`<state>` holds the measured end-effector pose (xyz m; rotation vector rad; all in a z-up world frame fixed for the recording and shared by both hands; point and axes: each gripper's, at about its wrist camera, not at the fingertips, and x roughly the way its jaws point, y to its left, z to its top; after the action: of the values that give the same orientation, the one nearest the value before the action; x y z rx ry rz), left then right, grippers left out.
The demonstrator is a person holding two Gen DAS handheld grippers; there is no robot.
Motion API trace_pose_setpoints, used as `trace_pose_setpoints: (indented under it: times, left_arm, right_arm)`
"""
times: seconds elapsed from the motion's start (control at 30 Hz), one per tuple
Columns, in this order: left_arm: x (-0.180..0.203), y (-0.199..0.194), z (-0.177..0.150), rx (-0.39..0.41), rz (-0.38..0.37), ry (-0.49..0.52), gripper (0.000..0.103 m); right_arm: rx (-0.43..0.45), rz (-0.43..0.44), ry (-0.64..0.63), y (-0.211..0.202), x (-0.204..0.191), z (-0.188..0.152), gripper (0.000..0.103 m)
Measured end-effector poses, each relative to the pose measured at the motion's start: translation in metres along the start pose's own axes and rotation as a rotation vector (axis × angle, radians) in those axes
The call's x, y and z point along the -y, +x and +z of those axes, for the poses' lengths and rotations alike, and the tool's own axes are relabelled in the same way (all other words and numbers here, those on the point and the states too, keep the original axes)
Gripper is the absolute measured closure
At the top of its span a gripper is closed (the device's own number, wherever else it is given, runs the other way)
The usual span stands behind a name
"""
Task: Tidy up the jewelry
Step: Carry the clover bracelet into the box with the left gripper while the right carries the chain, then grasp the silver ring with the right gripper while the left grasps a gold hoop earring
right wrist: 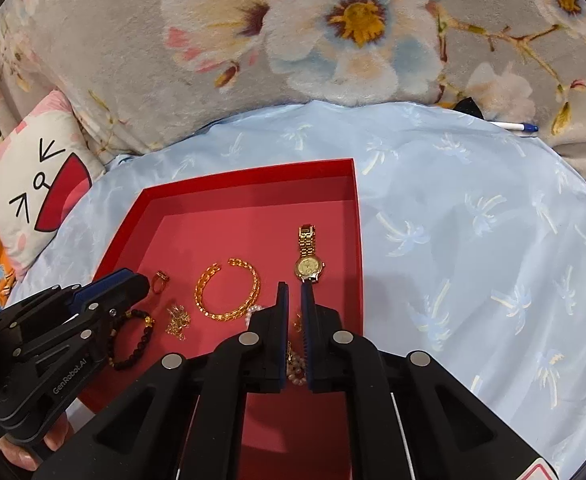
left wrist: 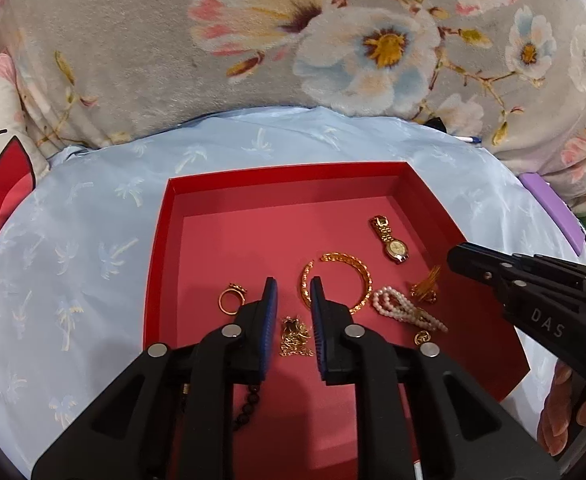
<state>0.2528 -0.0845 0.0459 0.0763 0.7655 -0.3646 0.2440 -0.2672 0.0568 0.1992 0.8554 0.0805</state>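
Observation:
A shallow red tray [left wrist: 277, 176] [right wrist: 249, 174] holds gold jewelry. In it lie a gold watch [left wrist: 391, 240] [right wrist: 308, 256], an open chain bracelet [left wrist: 367, 280] [right wrist: 225, 315], a ring [left wrist: 231, 300] [right wrist: 160, 280], a pearl piece [left wrist: 405, 308], a small heap of fine chain [left wrist: 295, 336] [right wrist: 179, 320] and a black bead bracelet [right wrist: 133, 340]. My left gripper [left wrist: 293, 292] [right wrist: 139, 284] hovers over the chain heap, slightly open and empty. My right gripper [right wrist: 295, 292] [left wrist: 459, 256] is shut with nothing in it, above the pearls near the tray's right wall.
The tray rests on a light blue cloth with a palm print [right wrist: 473, 240]. Behind it lies a grey floral blanket [left wrist: 333, 40]. A cat-face cushion [right wrist: 37, 176] sits far left, a pen [right wrist: 513, 126] at the cloth's back edge and a purple object [left wrist: 553, 212] at the right.

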Motion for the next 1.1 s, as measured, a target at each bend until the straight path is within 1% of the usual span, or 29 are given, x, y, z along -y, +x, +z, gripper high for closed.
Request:
trace_pose_setpoints:
  times: [0.07, 0.13, 0.23, 0.27, 0.33, 0.43, 0.63, 0.73, 0.87, 1.0, 1.03, 1.1]
  left_arm:
    - [-0.003, -0.006, 0.001, 0.015, 0.002, -0.015, 0.072]
    - [-0.005, -0.014, 0.002, 0.034, 0.010, -0.024, 0.068]
    - [-0.008, -0.032, -0.002, 0.065, 0.032, -0.022, 0.066]
    - [-0.009, -0.039, -0.005, 0.077, 0.037, -0.022, 0.061]
    - [-0.013, -0.054, -0.013, 0.100, 0.050, -0.025, 0.056]
    - [-0.019, -0.073, -0.030, 0.110, 0.065, -0.022, 0.056]
    - [-0.028, -0.094, -0.071, 0.086, 0.098, -0.021, 0.056]
    - [-0.035, -0.098, -0.093, 0.065, 0.113, -0.037, 0.056]
    - [-0.042, -0.100, -0.119, 0.016, 0.096, -0.061, 0.056]
    - [-0.041, -0.104, -0.140, -0.006, 0.090, -0.042, 0.055]
    - [-0.040, -0.105, -0.144, -0.007, 0.089, -0.036, 0.054]
    - [-0.039, -0.108, -0.151, -0.004, 0.085, -0.029, 0.048]
  right_arm:
    - [0.015, 0.008, 0.011, -0.008, 0.002, 0.001, 0.095]
    - [0.040, 0.003, 0.012, -0.020, 0.004, 0.000, 0.095]
    - [0.065, 0.006, 0.009, -0.040, 0.005, -0.005, 0.093]
    - [0.070, 0.010, 0.008, -0.048, 0.005, -0.009, 0.091]
    - [0.076, 0.017, 0.011, -0.060, 0.006, -0.019, 0.087]
    - [0.074, 0.029, 0.011, -0.077, 0.005, -0.040, 0.086]
    - [0.034, 0.031, -0.001, -0.092, -0.009, -0.089, 0.086]
    - [0.006, 0.043, -0.009, -0.093, -0.020, -0.113, 0.086]
    - [-0.036, 0.074, -0.007, -0.087, -0.036, -0.141, 0.086]
    - [-0.083, 0.107, -0.017, -0.077, -0.052, -0.158, 0.086]
    - [-0.089, 0.111, -0.021, -0.075, -0.056, -0.161, 0.085]
    - [-0.098, 0.116, -0.036, -0.073, -0.066, -0.165, 0.082]
